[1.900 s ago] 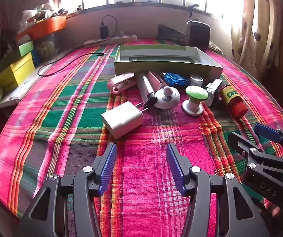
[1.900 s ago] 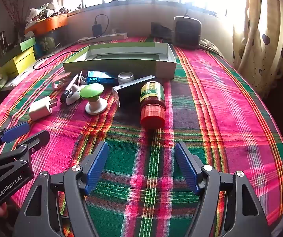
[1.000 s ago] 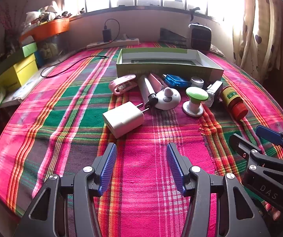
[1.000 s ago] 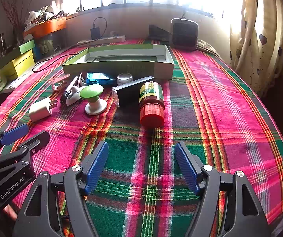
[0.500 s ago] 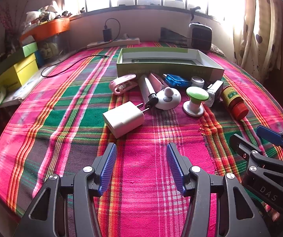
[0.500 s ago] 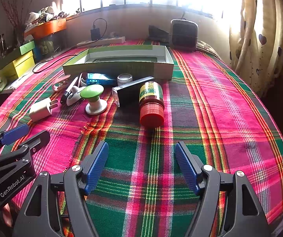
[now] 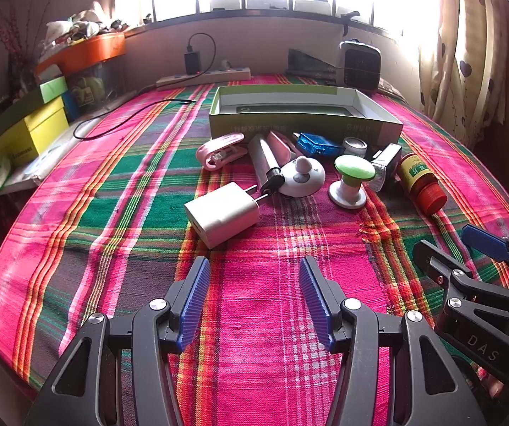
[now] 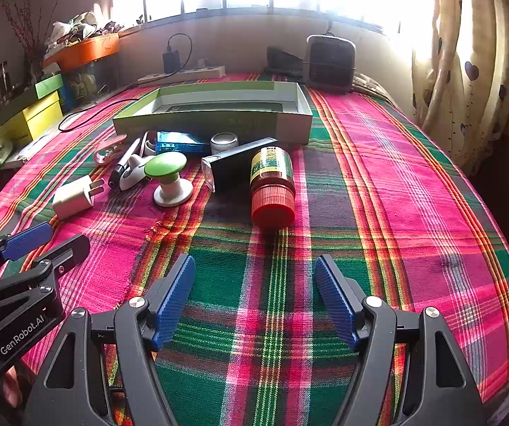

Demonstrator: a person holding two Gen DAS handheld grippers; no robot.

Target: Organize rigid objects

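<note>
Both grippers are hovering low over the plaid cloth (image 8: 378,177) with fingers spread, holding nothing: the left gripper (image 7: 251,298) is facing the white charger (image 7: 222,213), the right gripper (image 8: 254,301) the red-capped bottle (image 8: 272,184), with the green box (image 8: 215,117) lying above them at frame centre.

The left gripper (image 7: 252,300) is a black plastic frame of open triangular struts, each arm ending in a ribbed blue pad (image 7: 194,300) and fixed with round silver screws; seen from the right wrist view, its side carries the white lettering "GenRobot.AI". The right gripper (image 8: 254,305) has the same build, with black struts, silver screw heads and ribbed blue pads (image 8: 174,301), and its side reads "DAS" in the left wrist view.
</note>
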